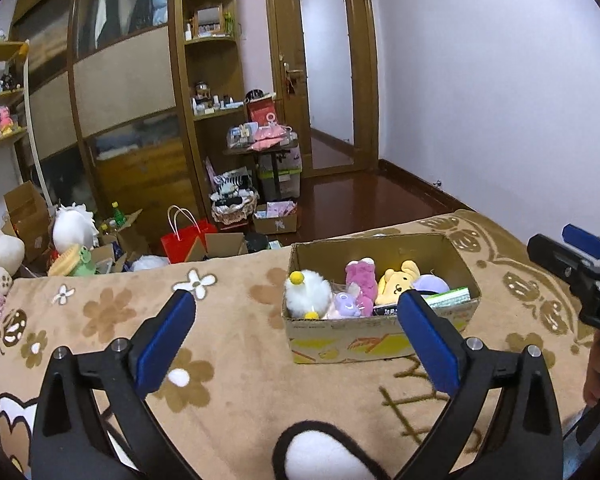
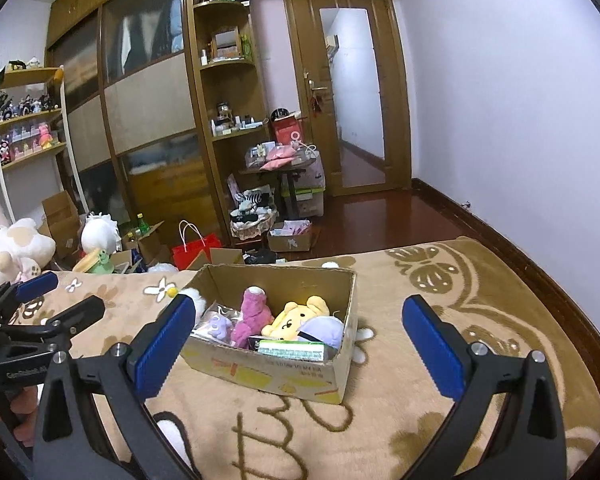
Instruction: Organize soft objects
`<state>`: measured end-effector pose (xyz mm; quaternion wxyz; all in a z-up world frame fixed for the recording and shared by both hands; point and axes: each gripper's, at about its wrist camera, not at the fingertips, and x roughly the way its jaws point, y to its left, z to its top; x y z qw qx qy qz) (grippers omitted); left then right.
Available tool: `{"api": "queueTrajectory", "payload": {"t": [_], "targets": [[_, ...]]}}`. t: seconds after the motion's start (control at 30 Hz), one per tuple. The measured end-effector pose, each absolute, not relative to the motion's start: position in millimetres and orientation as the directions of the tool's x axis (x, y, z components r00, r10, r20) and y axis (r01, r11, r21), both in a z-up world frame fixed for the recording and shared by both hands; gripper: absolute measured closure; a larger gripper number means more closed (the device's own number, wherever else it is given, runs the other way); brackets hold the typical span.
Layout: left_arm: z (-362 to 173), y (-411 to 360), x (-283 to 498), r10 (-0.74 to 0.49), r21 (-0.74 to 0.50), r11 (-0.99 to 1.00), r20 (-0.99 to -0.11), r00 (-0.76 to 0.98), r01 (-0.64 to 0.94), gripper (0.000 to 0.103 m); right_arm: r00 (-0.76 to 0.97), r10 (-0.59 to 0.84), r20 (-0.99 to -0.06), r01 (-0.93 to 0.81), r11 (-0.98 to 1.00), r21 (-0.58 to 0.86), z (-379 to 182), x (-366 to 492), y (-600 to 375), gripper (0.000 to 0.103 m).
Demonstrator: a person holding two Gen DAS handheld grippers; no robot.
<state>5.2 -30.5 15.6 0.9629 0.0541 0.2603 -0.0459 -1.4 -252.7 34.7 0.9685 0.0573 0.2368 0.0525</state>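
Your left gripper (image 1: 296, 340) has its fingers wide apart, nothing between the blue pads (image 1: 162, 346). It hangs over the blanket (image 1: 236, 344), low centre of the left view. Your right gripper (image 2: 300, 344) is the same: fingers spread, holding nothing, with the box (image 2: 276, 372) sitting between the fingertips in its view, not touched.

The box is open-topped cardboard, on the blanket, centre-right in the left view and centre in the right view. All the soft toys sit inside it: white plush (image 1: 306, 292) at the left end, small purple plush (image 1: 346, 304) next to it, pink plush (image 1: 362, 280) upright mid-box, yellow bear (image 1: 398, 280) to its right, pale lavender plush (image 1: 430, 284) at the right end. A green-white pack (image 2: 292, 350) lies against the box's near wall.

In the left view, the right gripper shows at the right edge. In the right view, the left gripper shows at the left edge, fingers apart.

More plush toys (image 2: 16, 252) sit at the left edge, past the blanket. A red bag (image 2: 196, 250) stands on the floor behind the box.
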Motion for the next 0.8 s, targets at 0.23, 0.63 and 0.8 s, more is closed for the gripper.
{"api": "queueTrajectory", "payload": {"t": [0.23,0.63,0.8], "targets": [[15.2,-27.2,-11.8,-0.05,0.096,0.989,-0.494,0.868,0.112,0.003,0.876,0.125,-0.466,-0.073,0.989,0.128,31.1,-22.3,-252.6,0.0],[0.5,-25.3,-1.8,-0.061,0.083,0.989,-0.541,0.839,0.126,0.003,0.856,0.113,-0.505,-0.068,0.992,0.105,11.7,-22.3,-251.1,0.0],[-4.1,-25.6,3.3,-0.067,0.077,0.988,-0.556,0.828,0.131,0.003,0.848,0.106,-0.52,-0.058,0.992,0.108,6.0,-17.9,-251.9,0.0]]}}
